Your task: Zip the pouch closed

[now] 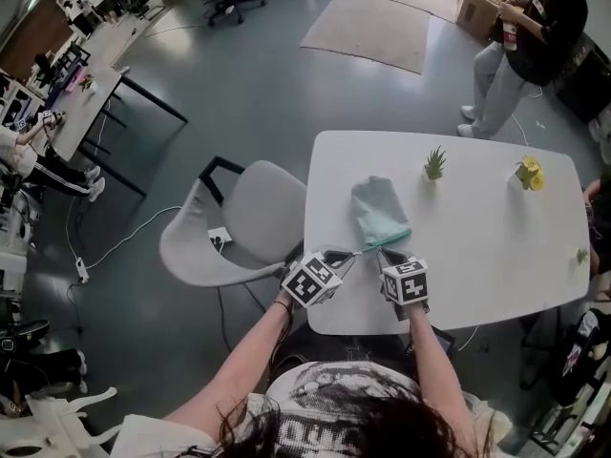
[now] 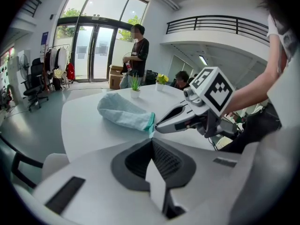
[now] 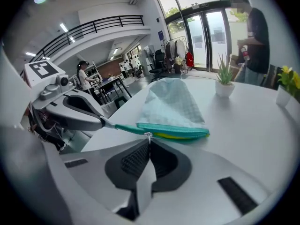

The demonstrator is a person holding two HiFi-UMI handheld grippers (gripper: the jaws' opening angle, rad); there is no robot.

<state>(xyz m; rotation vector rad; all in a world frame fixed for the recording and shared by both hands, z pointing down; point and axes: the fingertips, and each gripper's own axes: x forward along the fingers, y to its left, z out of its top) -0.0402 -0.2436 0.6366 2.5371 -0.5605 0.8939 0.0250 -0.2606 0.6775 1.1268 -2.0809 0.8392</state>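
Teal tab, left end of zip [image 3: 119, 127]: pinched in my left gripper [image 1: 355, 254], jaws pressed together on it. This end is anchored.
Left-hand job: hold firm and pull gently away from the pouch, so the tape lies taut and flat. No lifting.
Pouch [image 1: 377, 210]: mint check fabric, flat on the white table [image 1: 477, 256], near the front edge, mouth towards me.
Zip state: teeth look unjoined to the right of the slider, and yellow lining [image 3: 176, 136] shows in the gap. I judge it barely started.
Zip pull [image 3: 148, 135]: small pale tag, nipped at the tips of my right gripper [image 3: 149, 139], jaws all but together on it.
Right-hand job: draw the pull rightwards along the line of the teeth, level with the table, at a steady pace.
Risk: thin pull may slip out, and lining may snag in the slider.
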